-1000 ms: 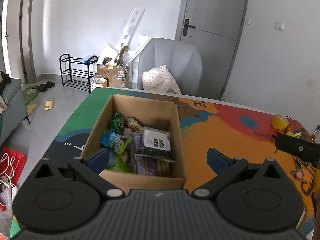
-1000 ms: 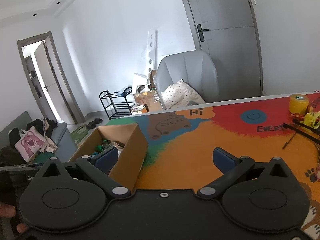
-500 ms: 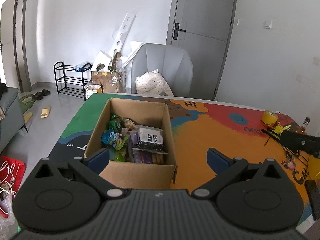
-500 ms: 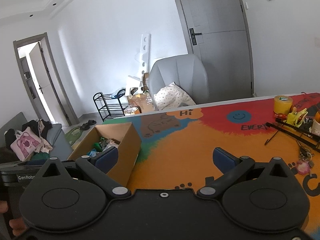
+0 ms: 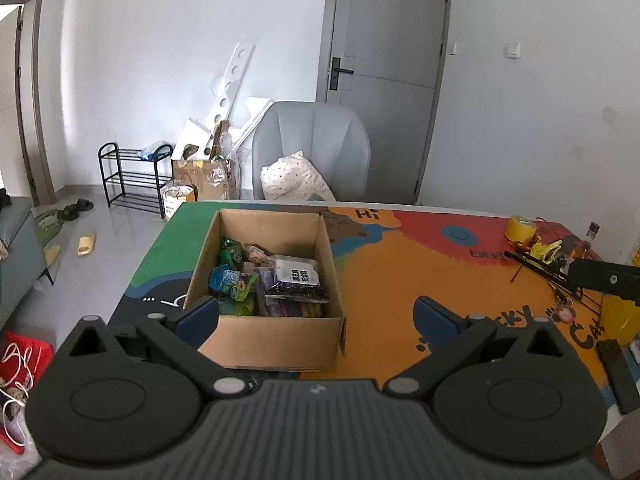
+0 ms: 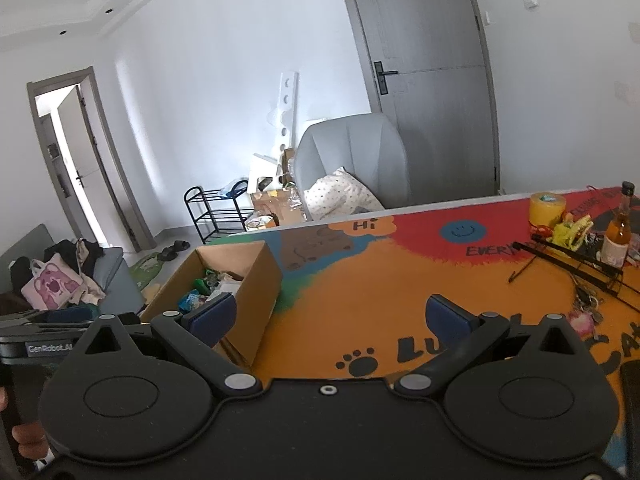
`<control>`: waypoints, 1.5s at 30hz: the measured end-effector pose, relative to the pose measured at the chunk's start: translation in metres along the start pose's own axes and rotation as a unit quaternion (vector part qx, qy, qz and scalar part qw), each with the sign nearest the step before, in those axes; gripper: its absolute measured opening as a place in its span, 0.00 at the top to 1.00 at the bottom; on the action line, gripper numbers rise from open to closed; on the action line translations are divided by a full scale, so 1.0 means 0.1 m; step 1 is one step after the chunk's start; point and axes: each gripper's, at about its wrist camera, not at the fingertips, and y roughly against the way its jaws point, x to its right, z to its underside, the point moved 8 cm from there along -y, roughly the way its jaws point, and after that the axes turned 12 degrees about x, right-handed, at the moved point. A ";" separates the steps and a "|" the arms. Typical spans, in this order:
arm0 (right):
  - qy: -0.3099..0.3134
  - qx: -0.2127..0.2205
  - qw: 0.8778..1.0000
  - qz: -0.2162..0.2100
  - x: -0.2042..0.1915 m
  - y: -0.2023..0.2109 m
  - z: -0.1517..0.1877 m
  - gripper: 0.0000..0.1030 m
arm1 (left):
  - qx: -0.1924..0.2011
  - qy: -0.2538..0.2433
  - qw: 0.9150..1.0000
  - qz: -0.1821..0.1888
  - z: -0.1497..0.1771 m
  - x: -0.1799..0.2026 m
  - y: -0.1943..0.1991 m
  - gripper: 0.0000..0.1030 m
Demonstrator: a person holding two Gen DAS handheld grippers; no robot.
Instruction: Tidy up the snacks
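Both wide apart and empty — left gripper (image 5: 316, 314) above the near wall of the open brown cardboard box (image 5: 276, 334), right gripper (image 6: 330, 316) over the bare colourful table mat (image 6: 360, 280). Mixed foil and plastic snack packets (image 5: 272, 280) piled loosely inside the box, overlapping. Likely trouble: pinching two slippery packets together, or nudging the light box off the near table edge — close by.

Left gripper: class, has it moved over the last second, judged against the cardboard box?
Yes. The left gripper has drawn back and up from the cardboard box, which now shows its whole front wall and looks smaller.
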 end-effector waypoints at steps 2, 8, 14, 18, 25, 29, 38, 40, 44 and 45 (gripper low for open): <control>-0.002 -0.003 1.000 0.001 0.01 0.01 0.01 0.00 | -0.001 -0.007 1.000 0.005 0.01 0.01 0.03 0.00; -0.001 -0.002 1.000 0.002 0.01 0.05 -0.01 0.00 | -0.004 -0.016 1.000 0.009 0.00 0.03 0.05 0.00; 0.005 -0.002 1.000 -0.003 0.00 0.06 -0.01 0.00 | 0.001 -0.016 1.000 0.006 -0.02 0.01 0.09 0.00; 0.004 -0.005 1.000 -0.004 0.00 0.05 0.00 0.00 | -0.001 -0.017 1.000 0.008 -0.01 0.03 0.09 0.00; 0.007 -0.012 1.000 -0.008 -0.02 0.04 0.02 0.00 | -0.004 -0.017 1.000 0.012 -0.01 0.04 0.08 0.00; 0.004 -0.014 1.000 -0.005 0.00 0.05 0.03 0.00 | -0.006 -0.021 1.000 0.012 0.00 0.06 0.07 0.00; 0.005 -0.013 1.000 -0.005 0.01 0.06 0.01 0.00 | -0.008 -0.022 1.000 0.016 0.00 0.09 0.07 0.00; 0.006 -0.013 1.000 -0.005 0.00 0.06 0.01 0.00 | -0.007 -0.024 1.000 0.016 0.00 0.10 0.07 0.00; 0.008 -0.015 1.000 -0.005 -0.01 0.06 0.01 0.00 | -0.007 -0.022 1.000 0.016 0.00 0.10 0.07 0.00; 0.008 -0.015 1.000 -0.005 -0.01 0.06 0.01 0.00 | -0.007 -0.022 1.000 0.016 0.00 0.09 0.08 0.00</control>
